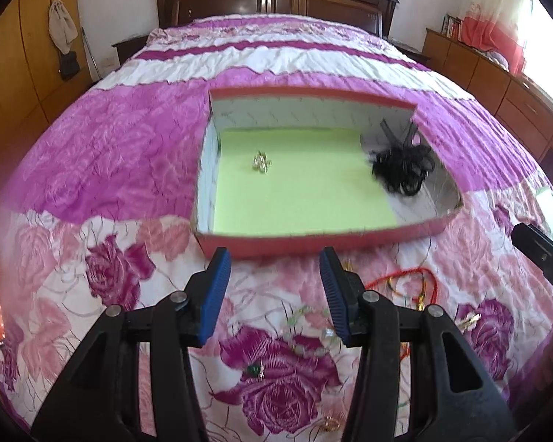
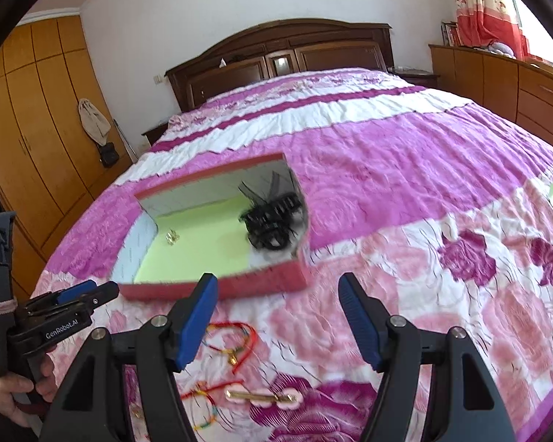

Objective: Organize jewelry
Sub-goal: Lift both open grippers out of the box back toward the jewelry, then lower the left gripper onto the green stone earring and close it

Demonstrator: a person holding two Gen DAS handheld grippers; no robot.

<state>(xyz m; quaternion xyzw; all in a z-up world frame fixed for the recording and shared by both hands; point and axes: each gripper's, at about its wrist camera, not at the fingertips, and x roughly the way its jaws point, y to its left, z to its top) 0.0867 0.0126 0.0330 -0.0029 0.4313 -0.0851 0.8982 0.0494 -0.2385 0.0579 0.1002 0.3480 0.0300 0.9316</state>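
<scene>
scene: red box [image 1: 313, 245] open on the bed [image 1: 121, 154], green foam liner [image 1: 295, 191] inside. Loose jewelry on the quilt just in front of the box's near wall.
in box already: small gold/clear piece [image 1: 262, 164] on the foam, left of centre; black ribbon/lace bundle [image 1: 402, 169] in the right end.
still out: red cord bracelets [image 2: 236, 346], a multicolour cord bracelet [image 2: 202, 414], a gold clip with pink lobes [image 2: 261, 396], a pale bead bracelet [image 1: 309, 335], a green-stone piece [image 1: 255, 370].
left gripper [image 1: 272, 294]: fingers part-open, nothing between them. Hovers over the quilt short of the box; bead bracelet and green-stone piece lie below and just behind the tips.
right gripper [image 2: 278, 316]: fingers wide, empty. Red cords sit under its left finger [image 2: 195, 324], not between the pair; clip is nearer the camera, below the gap.
handling, cords: light, limp, will drape and may snag each other. Pinch a single strand or the gold charm, lift clear before moving.
handling, clip: stiff, small, probably slick metal. Grip across the narrow width, mid-length.
handling, beads: loose string, beads roll under flat pads. Close on the strand between beads.
risk: soft quilt gives way, so fingers may pinch fabric with the piece.
blur: both views smeared, fine detail uncertain.
</scene>
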